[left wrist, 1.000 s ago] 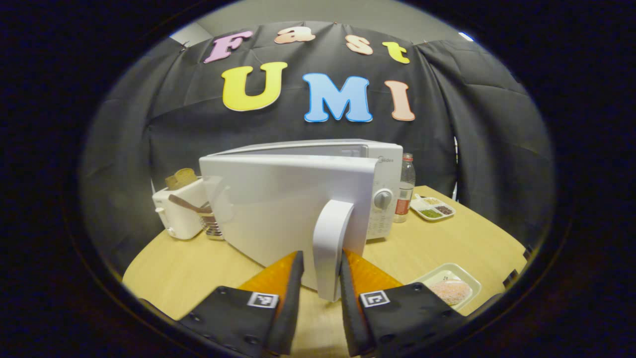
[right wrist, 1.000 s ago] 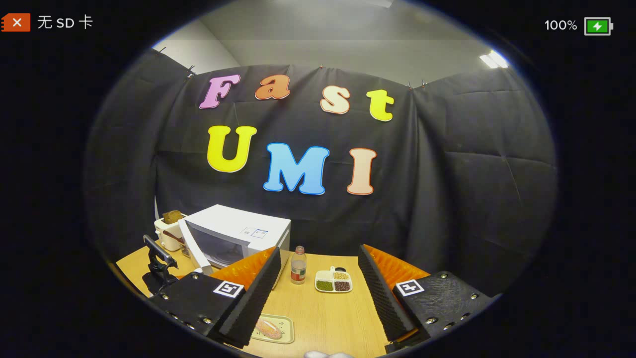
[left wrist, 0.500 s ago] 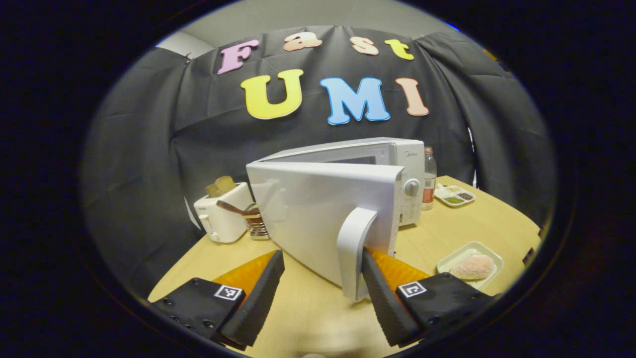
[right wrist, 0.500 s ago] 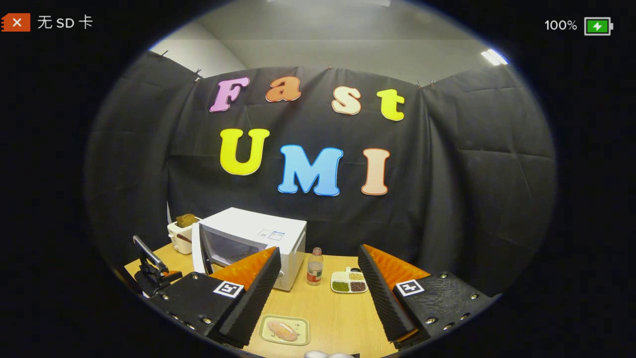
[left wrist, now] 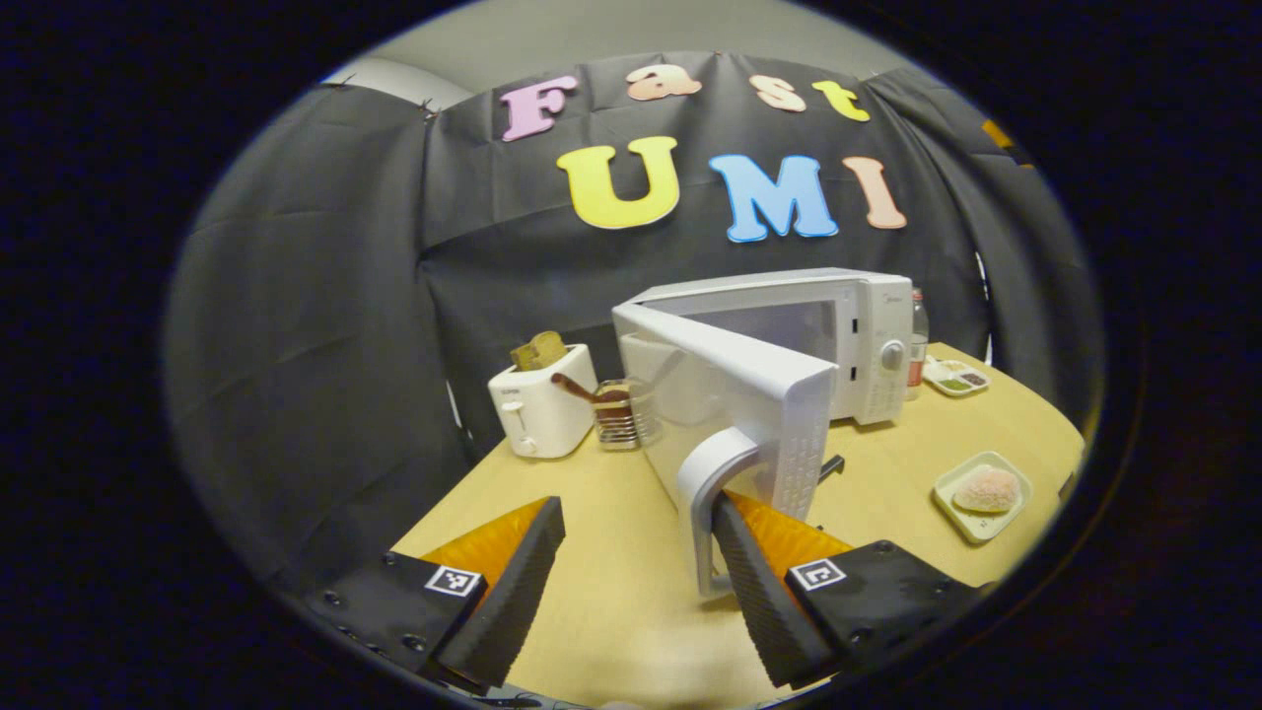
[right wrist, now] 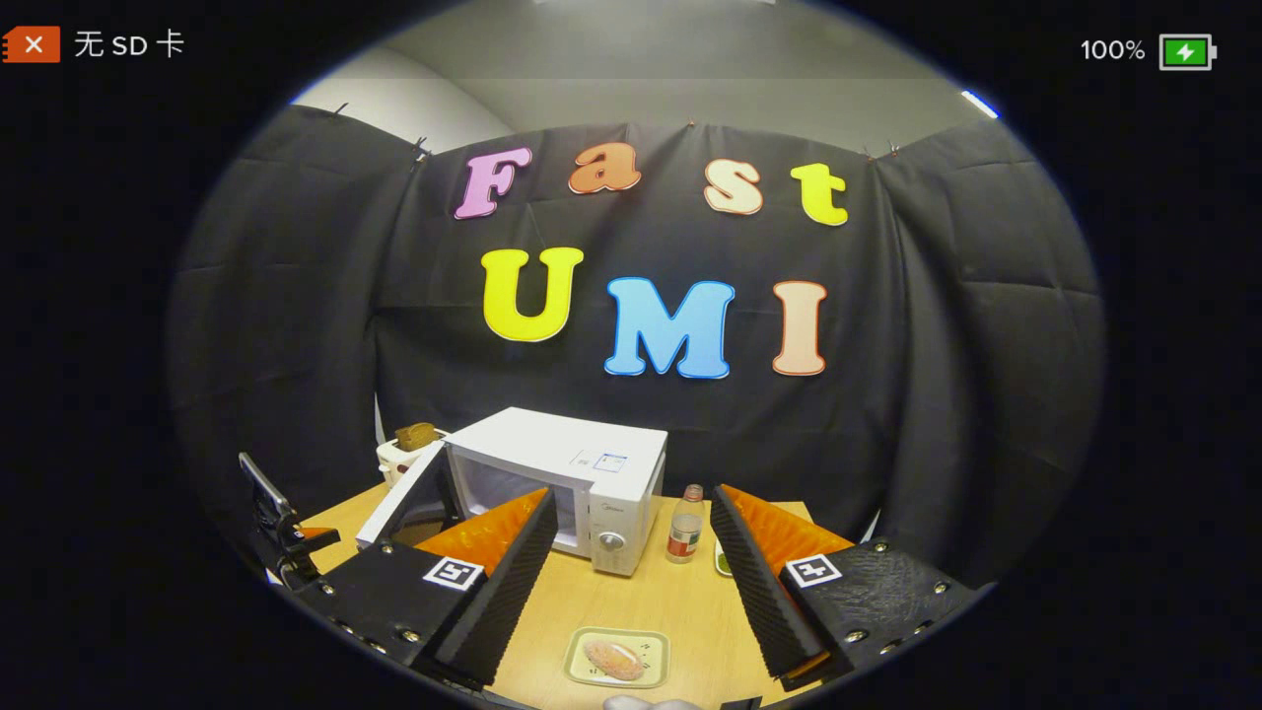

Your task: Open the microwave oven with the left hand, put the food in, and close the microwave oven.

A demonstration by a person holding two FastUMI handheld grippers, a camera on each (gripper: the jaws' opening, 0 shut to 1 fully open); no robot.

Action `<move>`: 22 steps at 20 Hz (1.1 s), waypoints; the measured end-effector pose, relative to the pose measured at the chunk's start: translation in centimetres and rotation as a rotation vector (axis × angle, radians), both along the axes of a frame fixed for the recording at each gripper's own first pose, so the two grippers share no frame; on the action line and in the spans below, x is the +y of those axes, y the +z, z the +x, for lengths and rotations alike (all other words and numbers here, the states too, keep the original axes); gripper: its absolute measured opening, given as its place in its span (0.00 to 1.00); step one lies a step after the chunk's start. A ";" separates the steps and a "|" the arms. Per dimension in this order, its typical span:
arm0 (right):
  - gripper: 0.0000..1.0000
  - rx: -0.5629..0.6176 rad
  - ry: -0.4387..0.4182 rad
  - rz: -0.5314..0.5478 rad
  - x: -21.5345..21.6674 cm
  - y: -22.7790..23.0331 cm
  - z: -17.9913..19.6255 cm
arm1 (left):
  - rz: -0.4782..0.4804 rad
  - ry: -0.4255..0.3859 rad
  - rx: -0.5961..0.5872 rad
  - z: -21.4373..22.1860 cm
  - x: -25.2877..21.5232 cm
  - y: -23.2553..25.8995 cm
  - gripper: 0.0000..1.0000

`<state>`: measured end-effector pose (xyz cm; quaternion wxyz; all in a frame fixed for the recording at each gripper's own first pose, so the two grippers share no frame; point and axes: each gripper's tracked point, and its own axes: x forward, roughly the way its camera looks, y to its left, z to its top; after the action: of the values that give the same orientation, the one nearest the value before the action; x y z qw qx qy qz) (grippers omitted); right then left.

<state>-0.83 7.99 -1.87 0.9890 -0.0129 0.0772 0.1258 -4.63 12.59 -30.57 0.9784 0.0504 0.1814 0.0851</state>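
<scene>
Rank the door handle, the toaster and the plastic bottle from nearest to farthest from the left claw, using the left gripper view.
1. Door handle: against the left claw's right finger.
2. Toaster: back left on the table.
3. Plastic bottle: far right, behind the microwave's corner.

sectioned dish (right wrist: pixel 722 560) mostly hidden behind right gripper's finger, bottle (left wrist: pixel 918 340) half hidden behind microwave (left wrist: pixel 789 340)

A staged booth kitchen: microwave (left wrist: pixel 789 335) and toaster (left wrist: pixel 540 406) on a table (left wrist: pixel 611 582) (black cloth walls).
</scene>
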 end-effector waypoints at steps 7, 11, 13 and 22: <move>0.96 0.015 0.056 0.000 2.8 -1.1 -0.5 | 0.050 0.120 -0.011 -3.4 7.7 1.4 1.00; 0.96 0.034 0.055 -0.002 3.1 -2.4 -0.5 | 0.013 0.188 -0.015 -3.9 11.0 2.2 1.00; 0.95 0.038 0.050 -0.003 2.9 -2.9 -0.4 | 0.022 0.187 -0.035 -4.3 11.0 3.1 0.98; 0.96 0.122 0.050 -0.093 -0.4 -12.3 -0.8 | 0.049 0.091 -0.104 -4.7 5.7 8.3 0.98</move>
<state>-1.59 7.55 -14.17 0.9772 -0.0529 0.1429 0.1475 -9.36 18.24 -22.29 0.9801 0.0613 0.1302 0.1364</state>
